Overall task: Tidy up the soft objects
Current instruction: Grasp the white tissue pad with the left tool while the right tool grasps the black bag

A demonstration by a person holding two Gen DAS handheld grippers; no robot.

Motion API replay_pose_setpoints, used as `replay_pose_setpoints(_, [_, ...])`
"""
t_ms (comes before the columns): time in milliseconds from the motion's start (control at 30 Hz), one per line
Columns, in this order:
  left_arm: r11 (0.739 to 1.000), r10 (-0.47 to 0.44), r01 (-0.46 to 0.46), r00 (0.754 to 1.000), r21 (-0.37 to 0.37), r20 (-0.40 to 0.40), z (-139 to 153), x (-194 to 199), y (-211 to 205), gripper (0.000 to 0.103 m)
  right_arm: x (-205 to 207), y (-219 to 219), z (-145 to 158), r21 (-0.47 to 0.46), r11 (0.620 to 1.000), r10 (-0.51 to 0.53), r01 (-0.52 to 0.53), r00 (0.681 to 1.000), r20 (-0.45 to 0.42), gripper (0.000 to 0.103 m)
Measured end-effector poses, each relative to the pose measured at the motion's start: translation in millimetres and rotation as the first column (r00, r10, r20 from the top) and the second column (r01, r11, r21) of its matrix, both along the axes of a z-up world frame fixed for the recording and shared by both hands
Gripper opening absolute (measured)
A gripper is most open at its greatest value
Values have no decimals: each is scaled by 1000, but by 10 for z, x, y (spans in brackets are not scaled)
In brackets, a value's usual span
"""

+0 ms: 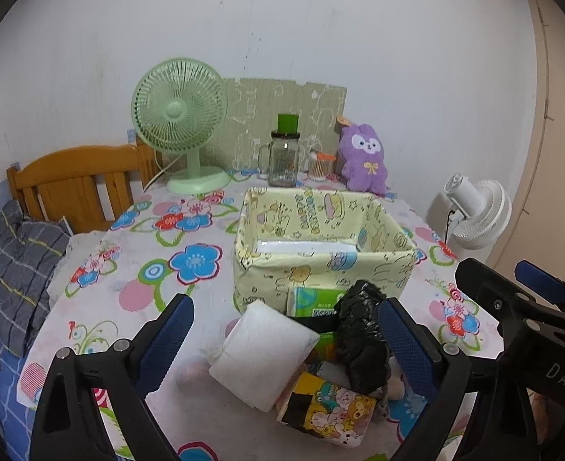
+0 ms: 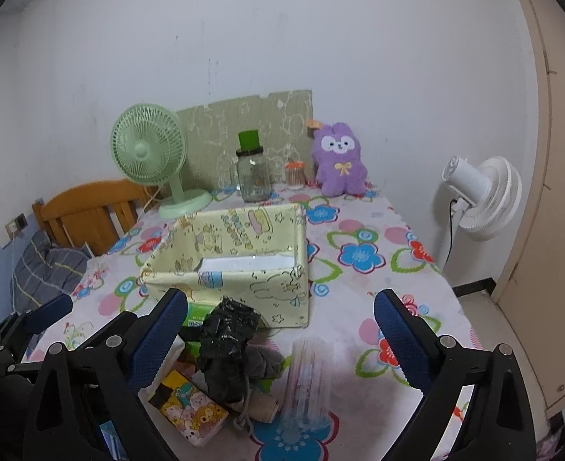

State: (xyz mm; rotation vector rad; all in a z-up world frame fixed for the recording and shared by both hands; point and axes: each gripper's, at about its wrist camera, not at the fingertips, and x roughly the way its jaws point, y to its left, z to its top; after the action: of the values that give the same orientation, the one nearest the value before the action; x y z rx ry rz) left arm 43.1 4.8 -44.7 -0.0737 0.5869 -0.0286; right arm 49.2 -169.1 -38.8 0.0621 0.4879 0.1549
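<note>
A pale yellow fabric storage box (image 1: 320, 261) (image 2: 244, 280) stands open on the floral table. In front of it lies a pile: a white soft pack (image 1: 263, 353), a green tissue pack (image 1: 313, 299) (image 2: 199, 313), a crumpled black bag (image 1: 359, 338) (image 2: 224, 342), a cartoon bear packet (image 1: 328, 411) (image 2: 190, 411), and a grey cloth with cord (image 2: 261, 361). A purple plush toy (image 1: 363, 157) (image 2: 338, 161) sits at the back. My left gripper (image 1: 286, 345) is open around the pile. My right gripper (image 2: 280, 342) is open above a clear plastic cup (image 2: 307, 384).
A green desk fan (image 1: 180, 123) (image 2: 151, 153), a glass jar with green lid (image 1: 284, 157) (image 2: 252, 173) and a cotton swab pot (image 1: 318, 165) stand at the table's back. A white fan (image 2: 482, 196) is beyond the right edge. A wooden headboard (image 1: 78, 180) and bedding lie left.
</note>
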Motion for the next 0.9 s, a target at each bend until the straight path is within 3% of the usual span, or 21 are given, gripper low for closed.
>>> replay_pose_setpoints(900, [999,-34,35,983,2,-181,-586,450,114,97,552,401,-543,12,999,51,-49,981,-190,87])
